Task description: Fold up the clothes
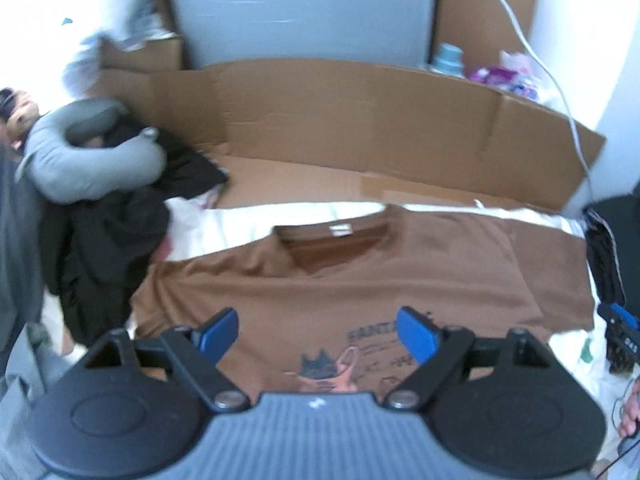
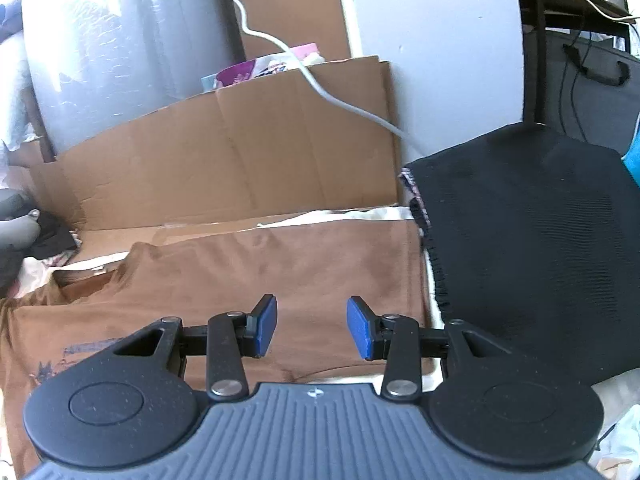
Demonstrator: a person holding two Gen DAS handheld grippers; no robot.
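Nearest the lens in the left wrist view, the left gripper point(image 1: 318, 336) is seen with its two blue pads spread wide and nothing between them; it hangs over the printed chest of a brown T-shirt point(image 1: 360, 280). One such shirt is shown, laid flat and face up on a white sheet point(image 1: 240, 224), its collar turned away from the camera with a small white label inside the neck, both short sleeves spread to the sides, and a dark drawing with lettering on the front. In the right wrist view the right gripper point(image 2: 312, 328) is held above the shirt's sleeve side point(image 2: 280, 264), its jaws set at a middling gap and empty. One folded dark cloth point(image 2: 528, 248) is laid just beside that sleeve. A long sheet of cardboard point(image 1: 360, 128) is stood along the far edge of the surface against a pale wall, and one white cable point(image 1: 552, 88) is draped across it. At the left of the left wrist view, one grey neck pillow point(image 1: 88, 160) is rested on a heap of black clothes point(image 1: 112, 248). Both views are slightly blurred.
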